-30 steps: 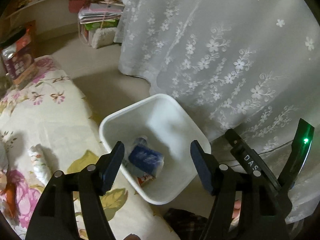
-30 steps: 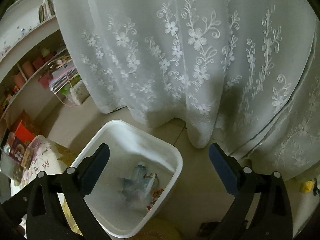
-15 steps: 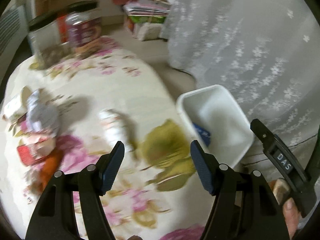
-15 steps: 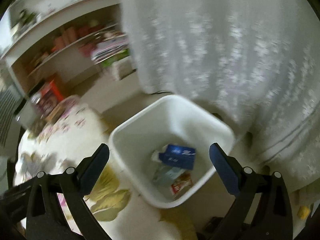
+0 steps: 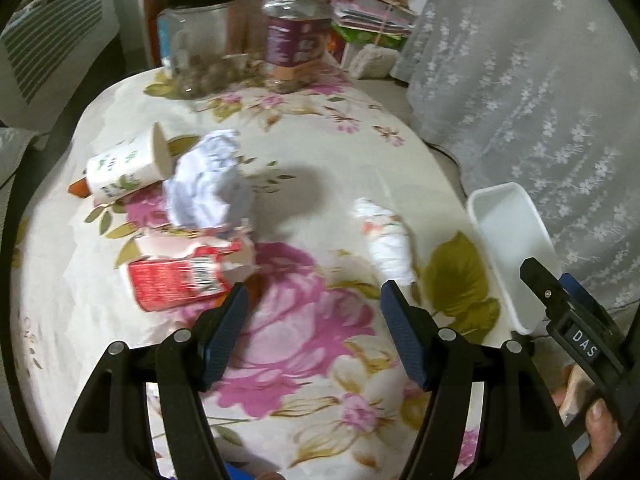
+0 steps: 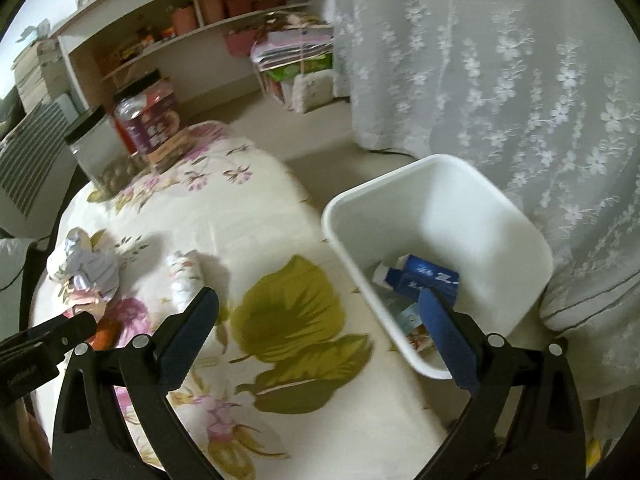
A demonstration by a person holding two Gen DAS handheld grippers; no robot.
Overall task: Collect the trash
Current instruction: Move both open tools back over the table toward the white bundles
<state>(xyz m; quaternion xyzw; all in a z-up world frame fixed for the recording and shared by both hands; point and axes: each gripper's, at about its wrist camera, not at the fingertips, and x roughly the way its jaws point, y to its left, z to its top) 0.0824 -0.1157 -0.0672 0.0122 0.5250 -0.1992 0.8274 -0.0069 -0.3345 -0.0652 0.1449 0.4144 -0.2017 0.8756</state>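
Observation:
My left gripper (image 5: pixel 314 304) hangs open and empty over the flowered tablecloth (image 5: pixel 312 344). Ahead of it lie a torn red carton (image 5: pixel 176 276), a crumpled white paper ball (image 5: pixel 208 184), a tipped white cup (image 5: pixel 124 168) and a rolled white wrapper (image 5: pixel 388 236). My right gripper (image 6: pixel 320 312) is open and empty too, above the table's right edge. Its right finger overlaps the white bin (image 6: pixel 436 208), which holds a blue box (image 6: pixel 424 276) and other wrappers. The paper ball (image 6: pixel 88 268) and rolled wrapper (image 6: pixel 184 280) also show in the right wrist view.
Two black-lidded jars (image 5: pixel 296 32) stand at the table's far end. A lace curtain (image 5: pixel 520 100) hangs right of the bin (image 5: pixel 512 248). Shelves (image 6: pixel 192 24) and a stack of papers (image 6: pixel 296 60) line the back wall. The other gripper's body (image 5: pixel 576 336) shows at right.
Both views swung left from the bin and curtain to the table with its trash. Both grippers stayed open and empty.

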